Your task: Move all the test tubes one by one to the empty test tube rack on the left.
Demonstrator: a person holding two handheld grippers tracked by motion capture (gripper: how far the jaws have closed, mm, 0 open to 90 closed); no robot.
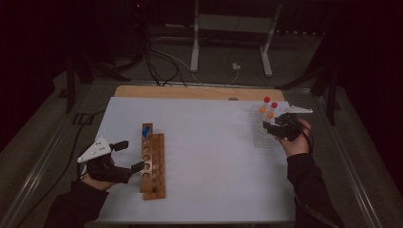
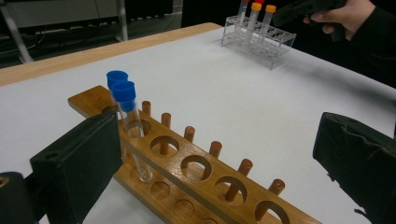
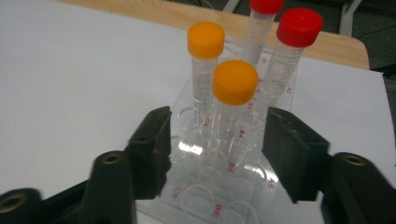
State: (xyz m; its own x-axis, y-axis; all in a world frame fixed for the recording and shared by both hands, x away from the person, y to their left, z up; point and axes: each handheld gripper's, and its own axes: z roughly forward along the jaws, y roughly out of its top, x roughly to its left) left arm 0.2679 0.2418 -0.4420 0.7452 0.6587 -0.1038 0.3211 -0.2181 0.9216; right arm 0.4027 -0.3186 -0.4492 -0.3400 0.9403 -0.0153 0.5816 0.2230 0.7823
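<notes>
Two red-capped tubes (image 3: pixel 299 28) crowd nearest orange tube (image 3: pixel 235 84) (right gripper (image 3: pixel 215 144) jaws apart, astride); left gripper (image 2: pixel 210 154) jaws wide.

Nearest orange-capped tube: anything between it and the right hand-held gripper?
Nothing visible. The near orange-capped tube stands between the open pads of the right hand-held gripper, untouched; the other tubes stand behind it in the clear rack.

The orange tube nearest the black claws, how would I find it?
Look at the clear rack on the white table's far right. Four capped tubes stand there, two red, two orange. It is the front orange-capped tube, standing between the right gripper jaws, which are not yet touching it.
</notes>
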